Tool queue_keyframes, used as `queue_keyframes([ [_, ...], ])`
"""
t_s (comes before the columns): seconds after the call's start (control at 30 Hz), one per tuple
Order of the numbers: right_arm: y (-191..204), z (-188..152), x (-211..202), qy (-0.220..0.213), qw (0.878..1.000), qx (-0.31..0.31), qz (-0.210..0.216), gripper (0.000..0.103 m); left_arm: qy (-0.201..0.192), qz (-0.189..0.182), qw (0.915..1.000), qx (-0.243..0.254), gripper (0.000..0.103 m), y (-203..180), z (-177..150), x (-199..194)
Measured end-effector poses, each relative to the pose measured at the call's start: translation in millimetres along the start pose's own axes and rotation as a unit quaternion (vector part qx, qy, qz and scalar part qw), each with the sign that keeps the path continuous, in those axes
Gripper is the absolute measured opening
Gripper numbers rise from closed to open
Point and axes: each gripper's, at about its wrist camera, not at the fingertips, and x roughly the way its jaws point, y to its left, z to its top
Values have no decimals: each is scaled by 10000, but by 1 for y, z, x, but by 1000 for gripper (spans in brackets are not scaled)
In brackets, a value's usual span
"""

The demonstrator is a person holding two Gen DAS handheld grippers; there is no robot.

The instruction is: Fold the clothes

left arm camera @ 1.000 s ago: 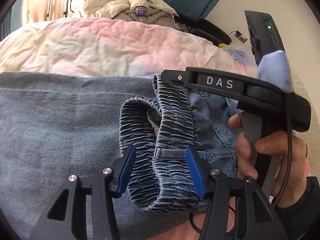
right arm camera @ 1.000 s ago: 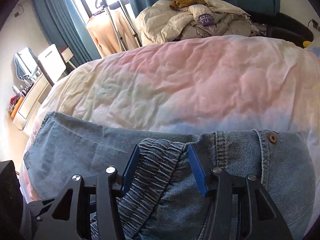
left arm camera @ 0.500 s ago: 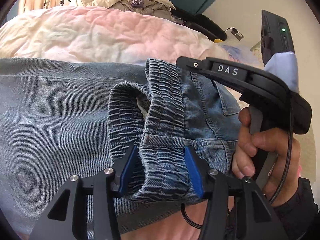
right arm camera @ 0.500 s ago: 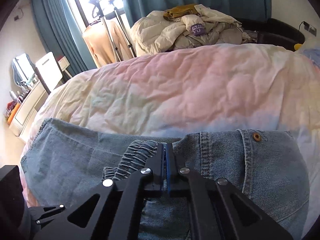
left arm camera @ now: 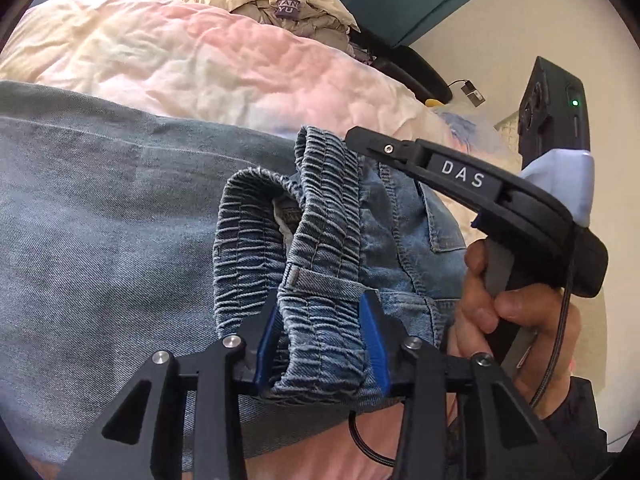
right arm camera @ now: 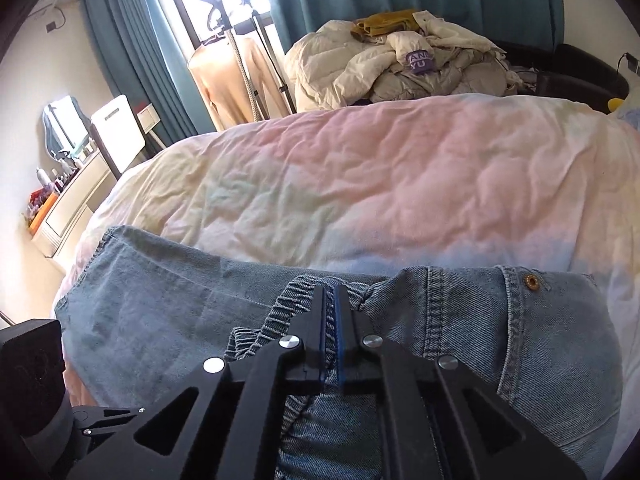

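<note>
A pair of light blue jeans [left arm camera: 100, 220] lies spread on the bed, with its ruched elastic waistband [left arm camera: 320, 216] bunched up. My left gripper [left arm camera: 320, 340] has its blue pads on either side of the near end of the waistband, closed against the thick roll of fabric. My right gripper [right arm camera: 330, 320] is shut on the far end of the waistband [right arm camera: 296, 292]; it also shows in the left wrist view [left arm camera: 460, 176] at the right, held by a hand. The jeans' button [right arm camera: 532, 282] lies to its right.
The jeans rest on a pink and cream quilt [right arm camera: 360, 184]. A heap of cream jackets [right arm camera: 400, 64] lies beyond the bed. A clothes stand [right arm camera: 240, 72], teal curtains and a dresser [right arm camera: 68, 208] stand at the left. A wall is at the right [left arm camera: 520, 40].
My right gripper has shut on the waistband. My left gripper has narrowed onto the near end of the waistband and the fabric has lifted slightly.
</note>
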Motion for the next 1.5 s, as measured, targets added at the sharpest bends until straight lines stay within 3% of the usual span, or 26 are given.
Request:
queue_keyframes([
  [0.1,7,3,3,145,9997,-213,-26,28,-7,-44,9999,142,40,-10,-5,-2],
  [0.13,10,4,4,240,9992,-322,-51,30,17,-95,9998,157,39,-13,-9,-3],
  [0.3,30,19,5,727,9916,-1056,-180,31,37,-281,9995,146,39,-18,-20,-8],
  [0.47,60,40,23,1838,9659,-1822,-86,30,-63,-425,9991,-73,39,-10,-24,-19],
  [0.53,76,42,40,2416,9436,-2254,-194,30,-136,-468,9987,-162,39,-6,-28,-26],
  [0.63,100,35,65,3265,8976,-2931,-413,30,-157,-451,9986,-204,38,5,-31,-34],
  [0.8,125,19,95,4182,8323,-3536,-863,30,-193,-423,9985,-275,38,22,-38,-46],
  [0.97,138,-5,116,4654,7678,-4121,-1554,28,8,-225,9992,-340,36,39,-35,-43],
  [1.1,145,-13,123,4780,7369,-4371,-1933,20,48,-350,9984,-441,35,45,-36,-45],
  [1.3,148,-17,118,4685,7116,-4682,-2344,7,37,-440,9979,-467,33,50,-34,-52],
  [1.5,146,-13,104,4273,7172,-4885,-2538,3,-29,-449,9984,-345,31,50,-34,-56],
])
